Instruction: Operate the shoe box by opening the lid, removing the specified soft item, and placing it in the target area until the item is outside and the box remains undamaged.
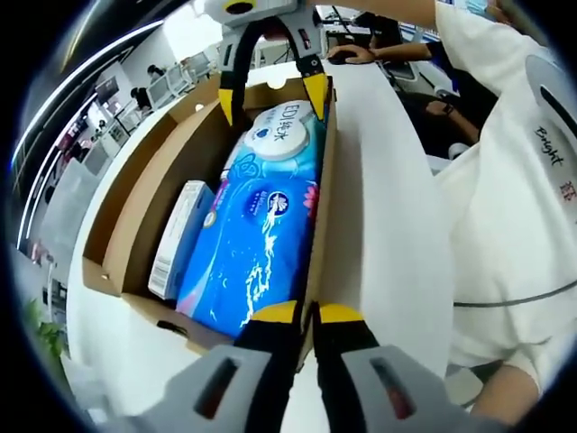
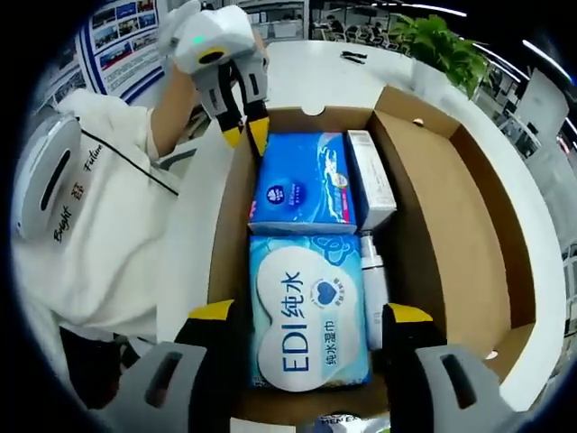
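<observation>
An open cardboard shoe box (image 2: 451,180) lies on a white table, its lid folded out flat. Inside lie a blue wet-wipes pack with a white "EDI" lid (image 2: 311,325), a blue tissue pack (image 2: 302,185), a small white carton (image 2: 370,180) and a thin white bottle (image 2: 374,289). My right gripper (image 2: 311,314) is open, its jaws wide on either side of the wipes pack; it also hangs over that pack (image 1: 279,131) as the right gripper (image 1: 270,99). My left gripper (image 1: 306,313) is shut on the box's side wall (image 1: 322,180), and it shows at the far corner as the left gripper (image 2: 246,135).
A person in a white shirt (image 2: 99,216) stands close against the table beside the box. The round white table (image 1: 388,198) has bare room along that side. A green plant (image 2: 442,45) and desks stand further off.
</observation>
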Demonstrator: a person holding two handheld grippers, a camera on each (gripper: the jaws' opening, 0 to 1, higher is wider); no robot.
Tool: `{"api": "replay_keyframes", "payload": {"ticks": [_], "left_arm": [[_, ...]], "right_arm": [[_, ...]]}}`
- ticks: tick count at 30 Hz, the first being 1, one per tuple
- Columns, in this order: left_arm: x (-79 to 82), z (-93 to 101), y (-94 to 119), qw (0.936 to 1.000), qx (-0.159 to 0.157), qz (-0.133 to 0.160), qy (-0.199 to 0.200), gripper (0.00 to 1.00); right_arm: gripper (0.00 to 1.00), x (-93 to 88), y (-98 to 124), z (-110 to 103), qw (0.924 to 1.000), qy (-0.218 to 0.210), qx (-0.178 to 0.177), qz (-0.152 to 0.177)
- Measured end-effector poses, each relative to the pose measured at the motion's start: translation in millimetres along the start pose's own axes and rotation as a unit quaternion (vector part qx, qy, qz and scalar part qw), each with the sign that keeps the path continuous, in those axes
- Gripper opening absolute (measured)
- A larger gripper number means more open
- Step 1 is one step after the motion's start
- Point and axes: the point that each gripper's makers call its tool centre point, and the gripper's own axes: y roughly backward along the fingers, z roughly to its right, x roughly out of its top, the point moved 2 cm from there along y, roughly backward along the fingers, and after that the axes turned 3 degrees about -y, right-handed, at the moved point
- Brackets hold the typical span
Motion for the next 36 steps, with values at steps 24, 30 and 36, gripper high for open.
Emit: {"api": "replay_keyframes", "payload": {"ticks": [24,30,36], "left_arm": [[-1.4,-1.5,-0.3,0.9994,0.002,-0.020,0.027,0.06],[-1.5,-1.1,-0.2,0.9994,0.002,-0.020,0.029,0.06],[-1.6,-0.6,-0.2,0.9995,0.000,-0.017,0.026,0.06]], "right_arm": [[0.62,-3.3,-33.3,-9.6,0.9964,0.024,-0.013,-0.080],[0.63,-5.7,-33.3,-11.9,0.9954,0.022,-0.006,-0.093],[0.62,-7.5,-33.8,-11.2,0.9922,0.030,-0.011,-0.120]]}}
